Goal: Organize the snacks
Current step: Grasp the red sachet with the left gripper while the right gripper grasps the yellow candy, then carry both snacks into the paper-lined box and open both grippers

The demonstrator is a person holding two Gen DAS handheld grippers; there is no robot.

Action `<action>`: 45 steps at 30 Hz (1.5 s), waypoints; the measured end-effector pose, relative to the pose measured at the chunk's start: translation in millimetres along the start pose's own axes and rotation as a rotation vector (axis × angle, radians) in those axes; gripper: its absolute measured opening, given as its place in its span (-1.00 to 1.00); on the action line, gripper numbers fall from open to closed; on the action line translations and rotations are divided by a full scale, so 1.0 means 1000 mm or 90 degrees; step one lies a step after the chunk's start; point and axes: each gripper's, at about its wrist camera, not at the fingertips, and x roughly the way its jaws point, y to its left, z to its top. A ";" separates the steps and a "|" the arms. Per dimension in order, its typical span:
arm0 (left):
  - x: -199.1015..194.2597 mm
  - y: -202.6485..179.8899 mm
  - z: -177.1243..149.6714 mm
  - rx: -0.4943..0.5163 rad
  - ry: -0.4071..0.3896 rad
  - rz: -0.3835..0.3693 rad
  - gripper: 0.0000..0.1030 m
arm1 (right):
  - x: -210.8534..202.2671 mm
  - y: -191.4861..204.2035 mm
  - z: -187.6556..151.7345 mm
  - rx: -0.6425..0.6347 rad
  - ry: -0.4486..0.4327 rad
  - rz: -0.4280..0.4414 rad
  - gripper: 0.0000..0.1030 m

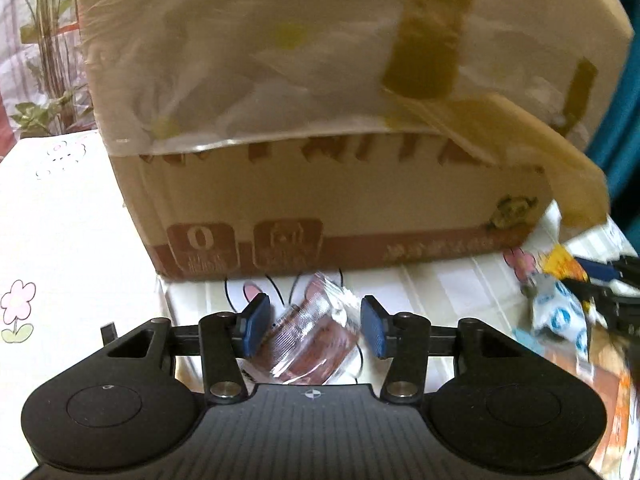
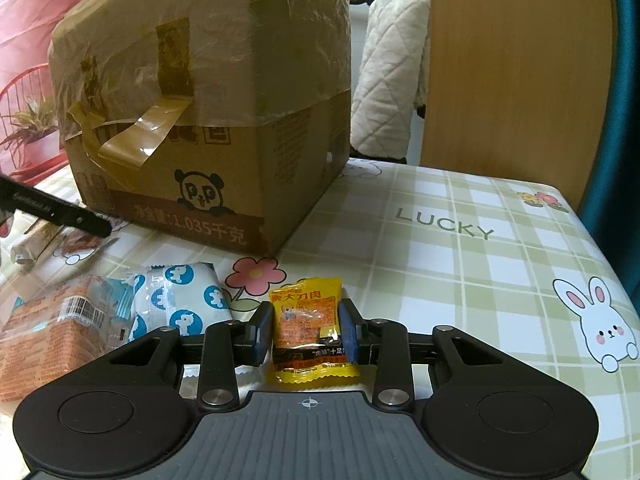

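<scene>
On the left, a potted plant stands behind a white surface printed with a pink flower. The left gripper hangs low over the checked tablecloth, right in front of the big cardboard box. A clear-wrapped brown snack lies between its blue pads; the left pad seems to meet the wrapper, while a sliver of gap shows at the right pad, so a real grip cannot be confirmed. The box wall stands directly ahead of the fingers and blocks the way forward. A cloudy plastic sheet drapes the box top, and loose strips of brown tape curl off its face.

Print on the box shows a panda logo with "1.035" beside Chinese characters along the brown band, and a boxed "0" in the left wrist view.

Further right lie an orange packet with a barcode and a white packet with blue animal dots, touching each other, near the right gripper.

The right gripper is clamped on a yellow snack packet printed with orange Chinese lettering, both pads pressing its sides, the packet resting on the cloth.

Beyond, "LUCKY" is printed on the tablecloth, a cartoon rabbit sits near the right edge, and a wooden panel and a quilted cream cover rise behind.
</scene>
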 end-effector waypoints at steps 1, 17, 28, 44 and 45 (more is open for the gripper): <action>-0.002 -0.001 -0.003 0.004 0.001 0.000 0.02 | 0.000 0.000 0.000 0.000 0.000 0.000 -0.37; -0.021 -0.033 -0.034 0.003 -0.036 0.090 -0.22 | 0.000 -0.001 0.000 0.004 0.000 0.005 -0.37; -0.068 -0.020 -0.046 -0.075 -0.090 0.071 -0.23 | 0.001 0.001 0.000 0.002 0.000 0.006 -0.37; -0.100 -0.023 -0.047 -0.094 -0.169 0.040 -0.23 | -0.013 -0.002 -0.003 0.017 -0.045 -0.024 -0.44; -0.103 -0.021 -0.046 -0.095 -0.176 0.039 -0.23 | -0.015 -0.002 -0.003 0.021 -0.050 -0.029 -0.44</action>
